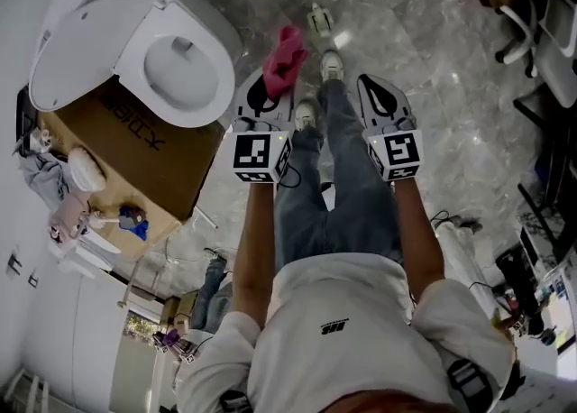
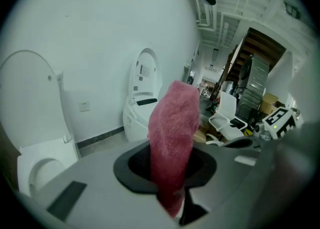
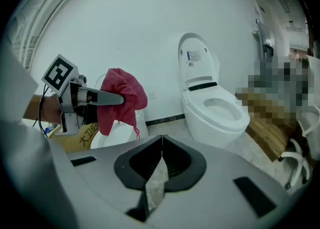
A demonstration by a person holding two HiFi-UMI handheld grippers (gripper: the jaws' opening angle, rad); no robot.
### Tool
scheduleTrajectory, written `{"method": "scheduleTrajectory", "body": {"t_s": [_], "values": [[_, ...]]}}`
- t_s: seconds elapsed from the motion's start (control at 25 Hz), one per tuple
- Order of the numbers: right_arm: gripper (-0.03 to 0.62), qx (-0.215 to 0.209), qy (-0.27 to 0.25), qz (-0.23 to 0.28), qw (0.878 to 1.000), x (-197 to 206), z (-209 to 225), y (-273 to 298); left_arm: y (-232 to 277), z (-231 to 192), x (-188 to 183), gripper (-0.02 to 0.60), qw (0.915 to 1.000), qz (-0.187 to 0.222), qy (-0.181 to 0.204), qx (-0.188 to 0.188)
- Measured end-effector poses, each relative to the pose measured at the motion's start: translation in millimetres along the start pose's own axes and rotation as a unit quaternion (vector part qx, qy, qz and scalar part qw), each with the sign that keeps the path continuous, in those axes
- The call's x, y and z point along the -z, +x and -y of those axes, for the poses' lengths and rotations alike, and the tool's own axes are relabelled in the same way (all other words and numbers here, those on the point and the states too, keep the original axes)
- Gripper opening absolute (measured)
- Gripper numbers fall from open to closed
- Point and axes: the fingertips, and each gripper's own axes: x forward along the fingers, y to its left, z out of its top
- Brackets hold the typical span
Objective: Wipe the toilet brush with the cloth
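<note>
Pink cloth (image 1: 284, 59) hangs clamped in our left tool (image 2: 171, 173); our right tool (image 3: 161, 143) is pressed together on nothing. We judge this the approach: the toilet brush may be the pale thing (image 1: 317, 20) on the floor (image 1: 424, 59) at one o'clock of the cloth, so the right tool must open for it.

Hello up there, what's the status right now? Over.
Left gripper shut on pink cloth. Right gripper shut, fingers empty. Toilet brush not made out in any view. Nothing seen in the way.
</note>
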Motion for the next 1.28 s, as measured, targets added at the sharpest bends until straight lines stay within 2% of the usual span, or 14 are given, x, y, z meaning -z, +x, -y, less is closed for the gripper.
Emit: {"method": "scheduleTrajectory", "body": {"t_s": [0.2,0.52,1.0,1.28], "values": [[-0.003,-0.013,-0.013,-0.026,0.999,37,24,47,42,-16,44,0.086,0.9994,-0.021,-0.022,-0.017],[-0.002,-0.019,-0.014,-0.047,0.999,91,51,108,93,-37,111,0.086,0.9980,-0.051,-0.034,-0.017],[0.008,-0.035,-0.037,-0.074,0.996,199,87,189,162,-63,218,0.087,0.9959,-0.069,-0.054,-0.021],[0.029,-0.051,-0.051,-0.072,0.995,236,90,218,184,-68,256,0.086,0.9968,-0.068,-0.041,-0.010]]}}
